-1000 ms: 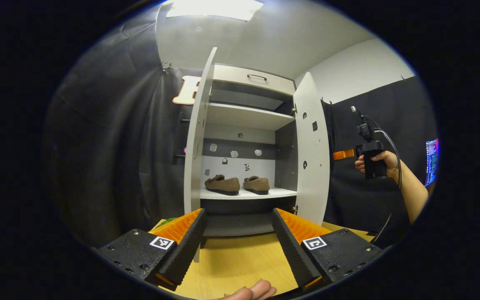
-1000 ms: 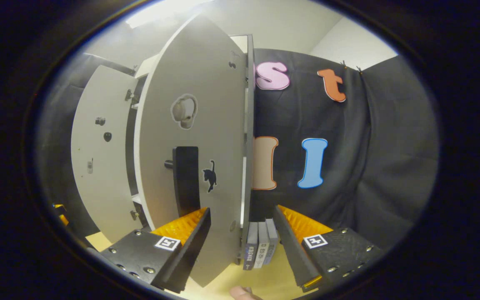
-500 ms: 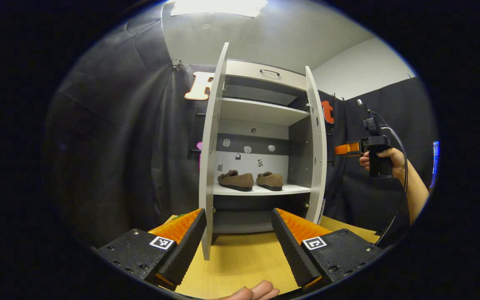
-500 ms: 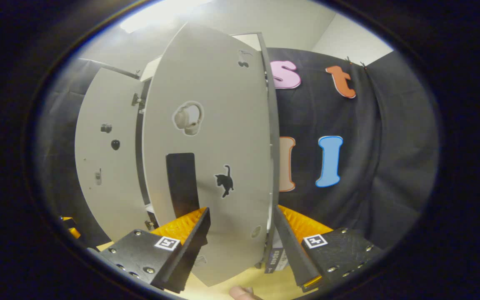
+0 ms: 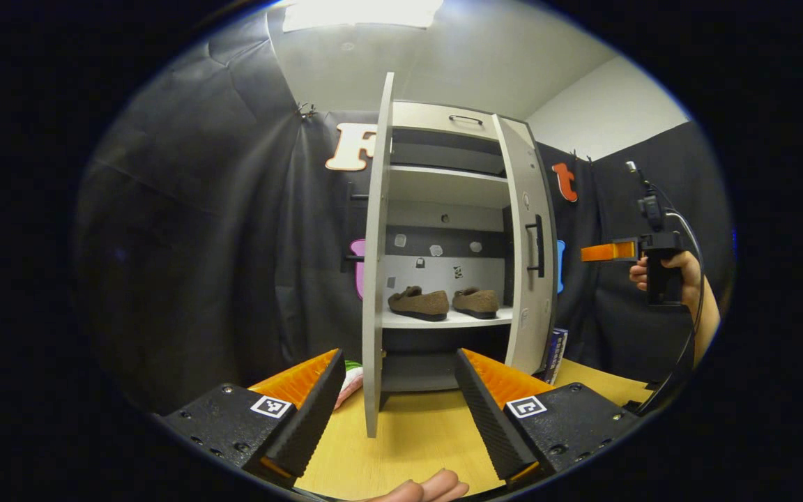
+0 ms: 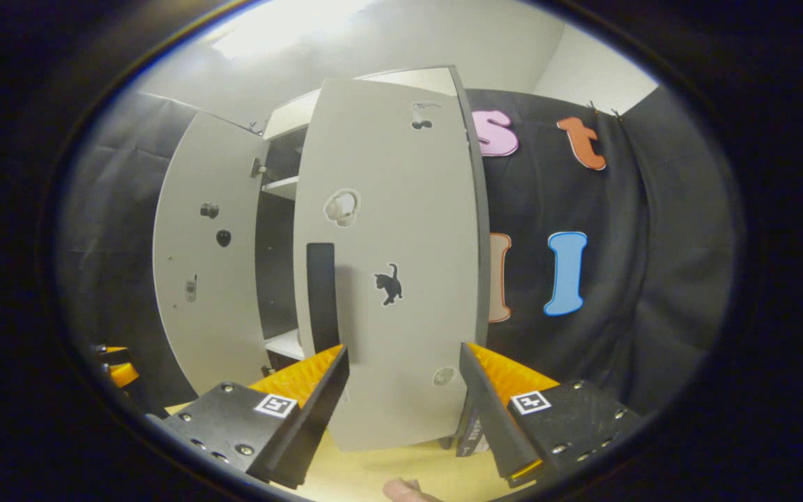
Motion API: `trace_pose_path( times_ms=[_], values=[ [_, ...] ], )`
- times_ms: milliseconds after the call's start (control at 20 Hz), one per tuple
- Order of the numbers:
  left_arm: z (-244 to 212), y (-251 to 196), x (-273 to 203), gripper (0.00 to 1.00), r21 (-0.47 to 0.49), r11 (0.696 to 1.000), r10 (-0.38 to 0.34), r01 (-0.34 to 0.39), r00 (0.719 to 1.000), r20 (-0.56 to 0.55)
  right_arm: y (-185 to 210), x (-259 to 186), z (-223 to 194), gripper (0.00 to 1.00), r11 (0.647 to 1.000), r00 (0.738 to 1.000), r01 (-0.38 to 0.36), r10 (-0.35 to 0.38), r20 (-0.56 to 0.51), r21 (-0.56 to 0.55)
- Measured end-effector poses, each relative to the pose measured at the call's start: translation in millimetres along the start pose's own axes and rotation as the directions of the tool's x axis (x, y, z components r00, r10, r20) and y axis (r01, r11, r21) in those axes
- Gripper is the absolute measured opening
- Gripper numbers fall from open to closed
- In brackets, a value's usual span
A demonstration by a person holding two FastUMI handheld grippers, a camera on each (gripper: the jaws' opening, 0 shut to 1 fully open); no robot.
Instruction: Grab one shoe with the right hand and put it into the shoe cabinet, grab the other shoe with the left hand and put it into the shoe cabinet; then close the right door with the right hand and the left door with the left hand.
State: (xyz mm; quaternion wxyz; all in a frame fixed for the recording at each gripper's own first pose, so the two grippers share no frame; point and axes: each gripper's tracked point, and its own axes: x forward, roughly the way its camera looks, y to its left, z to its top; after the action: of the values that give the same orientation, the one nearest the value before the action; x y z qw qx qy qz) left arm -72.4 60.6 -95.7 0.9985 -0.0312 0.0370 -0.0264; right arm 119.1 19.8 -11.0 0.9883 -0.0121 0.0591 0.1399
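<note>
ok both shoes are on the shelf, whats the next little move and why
Probably keep pushing the right door shut with the right hand-held gripper: it is only partly closed, with a gap still open beside it. The left door stands wide open and the shoes are already shelved.

The left hand-held gripper (image 5: 398, 369) is held level, its two fingers spread wide apart with nothing between them; a fingertip of the holding hand (image 5: 424, 488) shows at the bottom edge of the left gripper view. The right hand-held gripper (image 6: 405, 366) likewise has its fingers parted and grips nothing. In the left gripper view, it appears farther off at the right (image 5: 607, 252), held raised by a hand (image 5: 666, 268) with a bare forearm below.
</note>
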Motion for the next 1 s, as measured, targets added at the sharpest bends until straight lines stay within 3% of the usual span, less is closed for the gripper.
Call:
trace_pose_path(
  times_ms=[400,1000],
  values=[
    [5.4,65.8,17.0,0.93,-0.026,0.995,0.099,-0.1,0.994,-0.037,18.5,-44.2,-12.8,0.96,0.999,0.999,-0.01,0.009,0.038,0.049],
    [76.2,170.6,77.4,0.96,0.035,0.97,0.237,-0.24,0.969,0.072,74.7,-90.9,-23.5,0.96,0.992,0.991,-0.123,0.125,0.044,-0.037]
  ],
)
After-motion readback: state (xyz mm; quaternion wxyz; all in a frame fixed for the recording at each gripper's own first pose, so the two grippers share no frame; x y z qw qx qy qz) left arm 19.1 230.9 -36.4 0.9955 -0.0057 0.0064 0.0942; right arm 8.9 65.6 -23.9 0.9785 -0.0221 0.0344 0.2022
